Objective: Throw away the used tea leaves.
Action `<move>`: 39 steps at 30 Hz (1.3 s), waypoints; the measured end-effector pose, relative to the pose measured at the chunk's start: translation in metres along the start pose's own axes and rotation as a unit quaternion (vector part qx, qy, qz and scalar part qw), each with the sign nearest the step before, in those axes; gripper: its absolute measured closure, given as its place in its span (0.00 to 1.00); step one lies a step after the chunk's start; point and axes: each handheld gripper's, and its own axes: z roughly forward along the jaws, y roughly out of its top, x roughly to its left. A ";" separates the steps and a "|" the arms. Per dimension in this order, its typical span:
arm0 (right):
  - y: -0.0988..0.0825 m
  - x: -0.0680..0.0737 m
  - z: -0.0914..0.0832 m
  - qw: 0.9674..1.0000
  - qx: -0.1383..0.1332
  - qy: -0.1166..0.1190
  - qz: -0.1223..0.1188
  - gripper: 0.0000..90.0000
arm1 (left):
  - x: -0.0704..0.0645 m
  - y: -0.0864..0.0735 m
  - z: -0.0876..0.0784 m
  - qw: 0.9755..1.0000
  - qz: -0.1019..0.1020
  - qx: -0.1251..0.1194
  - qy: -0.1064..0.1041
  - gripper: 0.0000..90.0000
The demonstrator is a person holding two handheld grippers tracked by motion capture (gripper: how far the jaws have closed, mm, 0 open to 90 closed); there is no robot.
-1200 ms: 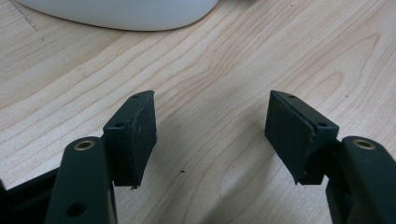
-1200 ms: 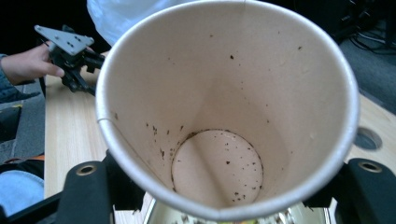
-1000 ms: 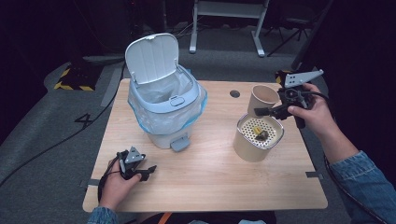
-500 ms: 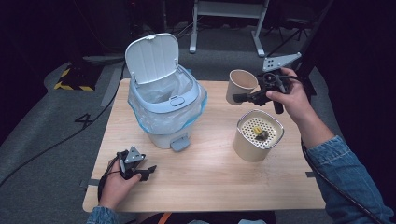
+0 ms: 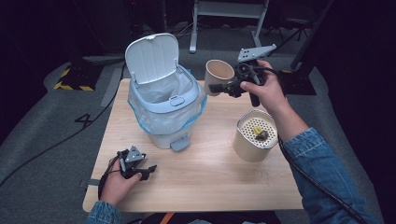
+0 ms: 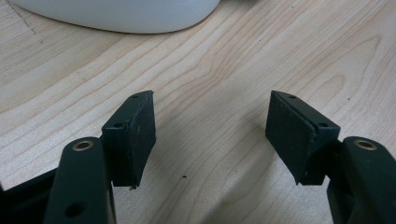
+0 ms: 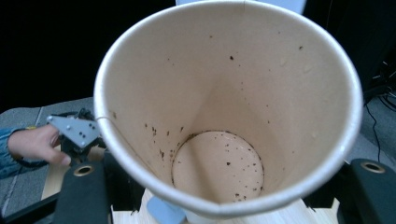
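At table's 1 o'clock edge, cup (image 5: 218,74) clamped in right gripper (image 5: 223,87), lifted, mouth tipped toward camera, long axis near level, inside flecked with dark specks. Open-lidded bin (image 5: 164,105) at the cup's 8 o'clock, near, likely destination; right hand far nearer. At 7 o'clock, left gripper (image 5: 140,171) idle on table (image 5: 219,182), jaws spread, gripping nothing.

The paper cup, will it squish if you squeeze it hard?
Probably, yes. The cup looks like thin paper with an open top, so its wall would likely bend under a tight pinch. It seems light too: inside are just dark specks, no liquid. The right hand-held gripper holds it off the table, tipped sideways, and it doesn't look crushed.
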 end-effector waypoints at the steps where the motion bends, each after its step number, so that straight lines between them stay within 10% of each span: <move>1: 0.003 0.001 0.004 1.000 -0.001 0.001 -0.002 0.35 | 0.000 0.000 0.000 1.000 0.000 0.001 0.000 0.38; 20: 0.039 0.021 0.086 1.000 -0.021 -0.004 -0.016 0.34 | -0.004 -0.001 -0.002 1.000 -0.003 0.001 0.007 0.38; 39: 0.034 0.020 0.117 0.998 0.028 -0.062 -0.002 0.34 | -0.003 -0.001 -0.002 1.000 -0.003 0.001 0.007 0.38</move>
